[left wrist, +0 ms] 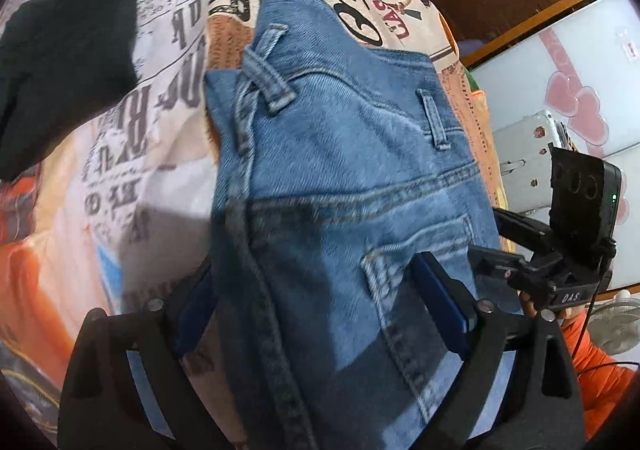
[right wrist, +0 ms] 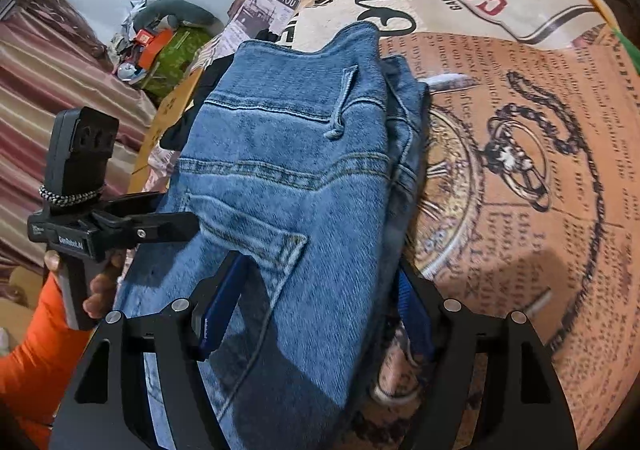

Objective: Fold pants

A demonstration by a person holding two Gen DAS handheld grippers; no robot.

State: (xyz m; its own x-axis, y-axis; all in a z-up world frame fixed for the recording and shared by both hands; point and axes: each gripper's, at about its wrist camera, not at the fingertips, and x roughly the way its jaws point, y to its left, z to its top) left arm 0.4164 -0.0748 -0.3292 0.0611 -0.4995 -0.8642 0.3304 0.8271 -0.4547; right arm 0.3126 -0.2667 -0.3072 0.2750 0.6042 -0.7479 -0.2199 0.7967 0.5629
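The blue jeans (left wrist: 340, 178) lie folded on the printed bedspread (left wrist: 160, 138), waistband and belt loops far from me, a back pocket near. My left gripper (left wrist: 316, 314) has its jaws wide apart, one on each side of the denim bundle, with the blue pads (left wrist: 438, 302) touching the fabric. In the right wrist view the jeans (right wrist: 288, 186) fill the middle, and my right gripper (right wrist: 316, 314) likewise straddles them with jaws wide apart, blue pads (right wrist: 222, 310) beside the cloth. Each gripper shows in the other's view (left wrist: 560, 266) (right wrist: 100, 226).
A black garment (left wrist: 68, 62) lies on the bedspread at the far left. A white fridge with pink hearts (left wrist: 580, 98) and a fan (left wrist: 612, 326) stand to the right. Clutter (right wrist: 156, 46) and a striped curtain (right wrist: 48, 90) are to the left.
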